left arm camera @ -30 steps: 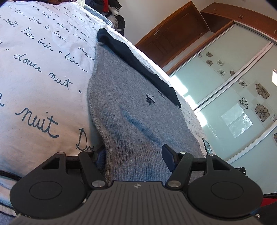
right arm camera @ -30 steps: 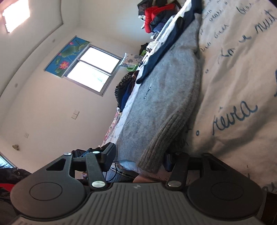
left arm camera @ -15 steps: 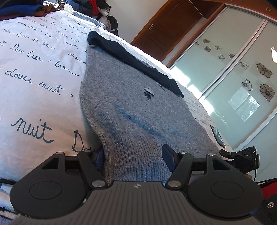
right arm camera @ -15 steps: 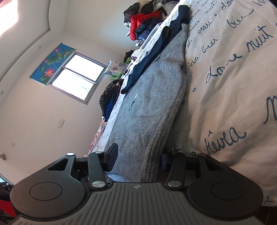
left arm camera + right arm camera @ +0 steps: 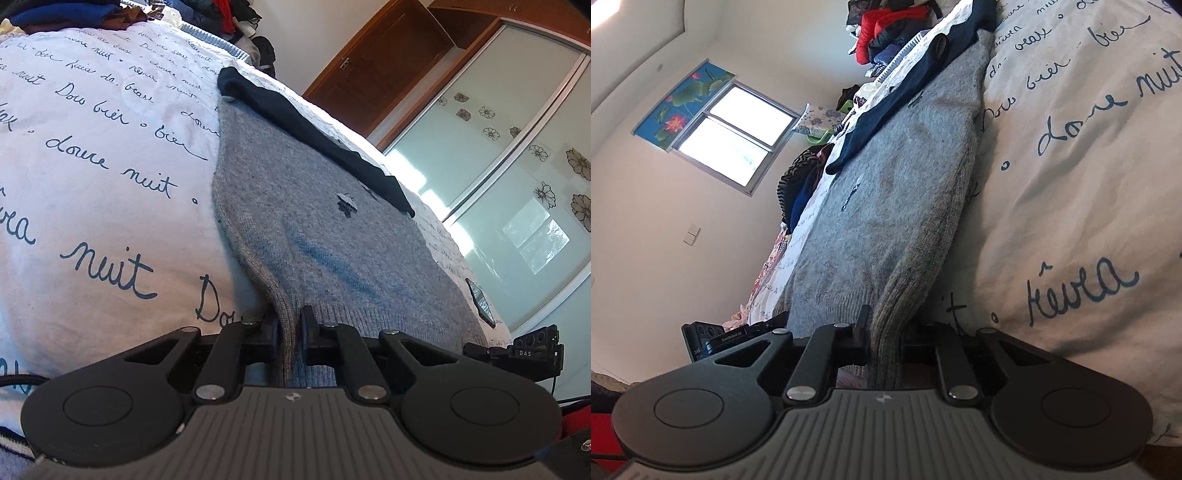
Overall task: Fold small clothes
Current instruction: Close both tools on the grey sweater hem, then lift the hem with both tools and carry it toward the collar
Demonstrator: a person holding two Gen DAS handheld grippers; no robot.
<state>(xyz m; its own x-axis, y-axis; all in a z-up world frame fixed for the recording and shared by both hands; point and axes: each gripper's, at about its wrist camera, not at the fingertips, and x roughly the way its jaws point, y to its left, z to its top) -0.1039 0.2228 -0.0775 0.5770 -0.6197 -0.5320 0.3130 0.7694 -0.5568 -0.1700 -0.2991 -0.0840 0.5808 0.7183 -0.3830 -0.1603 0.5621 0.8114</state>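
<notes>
White bedding (image 5: 110,155) with script is lying bare beside the grey sweater (image 5: 314,229), and we are pinching its ribbed hem with both the left gripper (image 5: 290,336) and right gripper (image 5: 882,339), whose fingers have just been closing.

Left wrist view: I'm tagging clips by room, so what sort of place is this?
Most likely a bedroom: a bed cover printed with handwriting, a sliding-door wardrobe, and heaps of clothes beyond the grey sweater.

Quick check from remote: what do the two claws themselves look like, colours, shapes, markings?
Both match. The left claw and right claw have matte black fingers on black linkage bars with silver pivot bolts, two round black discs, and a ribbed grey housing with a small white emblem. No sleeve shows.
</notes>
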